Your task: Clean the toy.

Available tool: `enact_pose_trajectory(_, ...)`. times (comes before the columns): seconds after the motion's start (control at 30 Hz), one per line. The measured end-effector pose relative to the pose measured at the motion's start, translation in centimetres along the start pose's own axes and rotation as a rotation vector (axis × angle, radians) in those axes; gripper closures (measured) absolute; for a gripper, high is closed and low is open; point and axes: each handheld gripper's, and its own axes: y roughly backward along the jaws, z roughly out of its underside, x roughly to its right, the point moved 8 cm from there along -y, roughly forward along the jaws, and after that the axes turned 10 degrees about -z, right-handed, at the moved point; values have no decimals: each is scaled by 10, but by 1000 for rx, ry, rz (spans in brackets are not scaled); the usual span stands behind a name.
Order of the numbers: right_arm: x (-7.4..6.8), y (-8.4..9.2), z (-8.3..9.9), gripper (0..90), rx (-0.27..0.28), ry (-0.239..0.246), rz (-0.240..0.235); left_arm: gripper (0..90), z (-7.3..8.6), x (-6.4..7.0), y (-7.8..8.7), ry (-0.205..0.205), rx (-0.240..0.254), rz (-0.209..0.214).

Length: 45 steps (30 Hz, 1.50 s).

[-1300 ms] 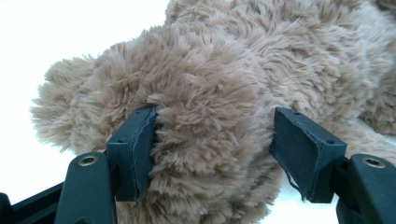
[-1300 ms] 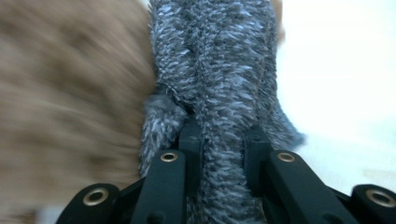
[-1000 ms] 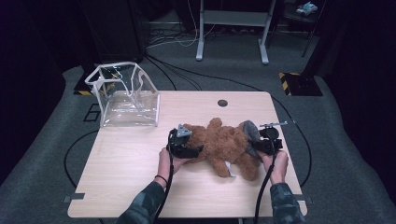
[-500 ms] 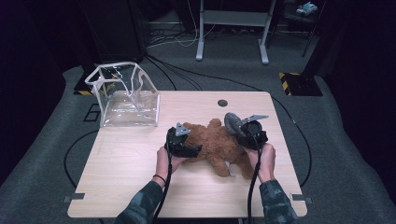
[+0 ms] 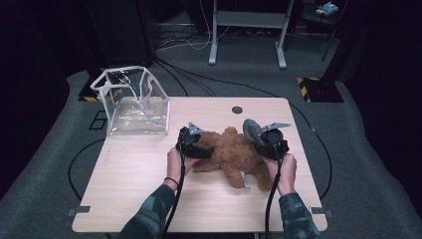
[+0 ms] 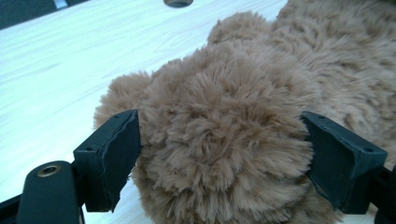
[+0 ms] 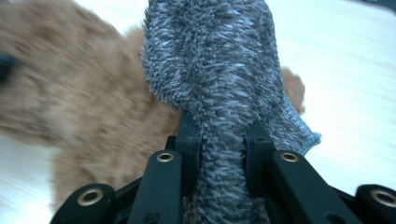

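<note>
A brown teddy bear (image 5: 236, 154) lies across the middle of the wooden table (image 5: 134, 189). My left gripper (image 5: 196, 144) is at the bear's left end. In the left gripper view its jaws stand wide around a round furry part of the bear (image 6: 224, 154), both pads against the fur. They have just been opening, with the bear still between them. My right gripper (image 5: 259, 133) hovers over the bear's right side, shut on a fuzzy grey sock-like piece (image 5: 249, 128). In the right gripper view that grey piece (image 7: 210, 56) rises from the pinched jaws, and the bear (image 7: 79, 79) is blurred behind.
A clear plastic bag (image 5: 134, 107) with a white rim stands open at the table's back left corner. A small round hole (image 5: 237, 109) sits near the back edge. Cables run over the grey floor behind the table.
My right gripper has carried the grey piece up and to the left, from the bear's right end to above its body. The left gripper has stayed at the bear's left end.
</note>
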Motion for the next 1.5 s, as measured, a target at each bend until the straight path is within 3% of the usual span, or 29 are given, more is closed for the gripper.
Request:
enact_pose_trajectory(0.17, -36, 3, -19, 733, 51, 36, -109, 165, 7, 1, -5, 17, -19, 9)
enact_pose_trajectory(0.23, -57, -8, -21, 731, 19, 59, -123, 165, 9, 4, -7, 35, -19, 12)
enact_pose_trajectory(0.37, -84, -41, -14, 729, -65, 143, -111, 164, 11, 2, -8, 19, -33, 9)
enact_pose_trajectory(0.43, -84, -53, -8, 733, -99, 160, -75, 164, 14, 2, -9, 22, -49, 14)
enact_pose_trajectory(0.53, -76, -49, -3, 735, -98, 151, -74, 164, 17, 2, -10, 11, -53, 21)
enact_pose_trajectory(0.63, -59, -37, 2, 735, -93, 136, -42, 164, 17, 2, -10, 9, -50, 18)
enact_pose_trajectory(0.73, -31, -22, 16, 736, -81, 78, -16, 163, 18, 4, -11, 16, -41, 26)
enact_pose_trajectory(0.8, -21, -19, 22, 737, -77, 43, -15, 163, 19, 5, -11, 7, -45, 30)
enact_pose_trajectory(0.9, -14, -17, 27, 736, -74, 36, -8, 163, 20, 7, -11, 11, -38, 31)
enact_pose_trajectory(1.0, -23, -14, 23, 735, -63, 42, -17, 163, 22, 5, -12, 15, -51, 28)
enact_pose_trajectory(1.1, -41, -14, 14, 733, -27, 51, -80, 161, 24, 3, -13, 18, -51, 36)
enact_pose_trajectory(1.13, -49, -16, 11, 732, -21, 62, -105, 161, 24, 5, -13, 36, -50, 38)
enact_pose_trajectory(1.2, -67, -25, 9, 728, -23, 78, -149, 160, 24, 4, -13, 21, -55, 36)
enact_pose_trajectory(1.27, -89, -42, 13, 726, -64, 143, -167, 160, 24, 5, -14, 31, -48, 39)
enact_pose_trajectory(1.4, -93, -56, 21, 730, -102, 199, -109, 160, 26, 3, -15, 18, -65, 44)
enact_pose_trajectory(1.5, -85, -53, 27, 735, -102, 168, -114, 160, 25, 5, -15, 20, -62, 42)
